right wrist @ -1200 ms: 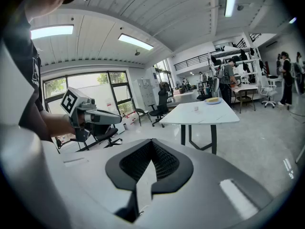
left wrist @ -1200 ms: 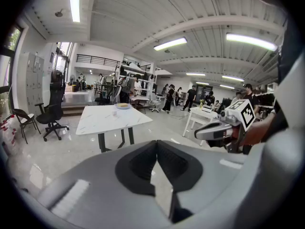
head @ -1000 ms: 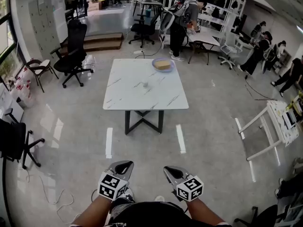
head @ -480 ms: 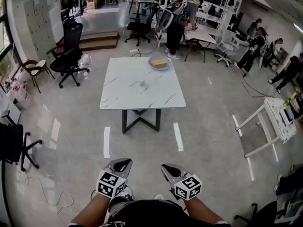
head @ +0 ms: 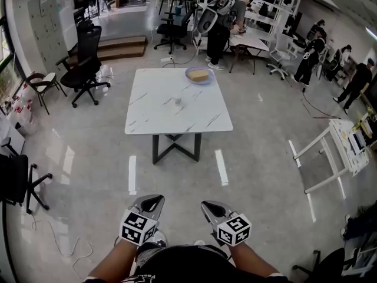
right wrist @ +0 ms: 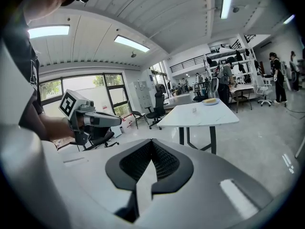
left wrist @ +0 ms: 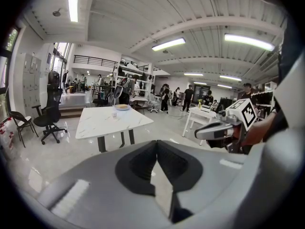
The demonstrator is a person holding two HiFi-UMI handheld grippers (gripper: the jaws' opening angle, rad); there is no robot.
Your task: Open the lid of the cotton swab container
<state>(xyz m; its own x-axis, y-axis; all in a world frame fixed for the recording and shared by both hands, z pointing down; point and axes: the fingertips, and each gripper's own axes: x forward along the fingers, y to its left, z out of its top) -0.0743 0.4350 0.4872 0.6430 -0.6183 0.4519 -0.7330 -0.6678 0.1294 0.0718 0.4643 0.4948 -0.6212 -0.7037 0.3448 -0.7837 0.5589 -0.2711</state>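
Open grey floor (head: 177, 181) lies between the person and the white marble-topped table (head: 147, 119). Two white tape strips (head: 132, 174) are on the floor just before the table's near edge. All four table edges stand free. A black office chair (head: 85, 55) sits off the far left corner, well apart. A white-legged side table (head: 330, 152) stands off to the right, also well apart. A second black chair (head: 17, 178) is at the left border of the head view. People stand at benches beyond the far edge and off to the far right.

The cotton swab container (head: 178, 102), a small pale thing, stands alone near the middle of the table; it is too small to tell how its lid sits. A plate (head: 199, 75) with a yellowish block lies by the far right corner.

The left gripper (head: 151, 203) and right gripper (head: 212, 207) are low and side by side, close to the person's body, both pointing toward the table. Each has its jaws closed together with nothing between them. The container is well apart from both, straight ahead across the open floor, roughly between the lines along which the two point
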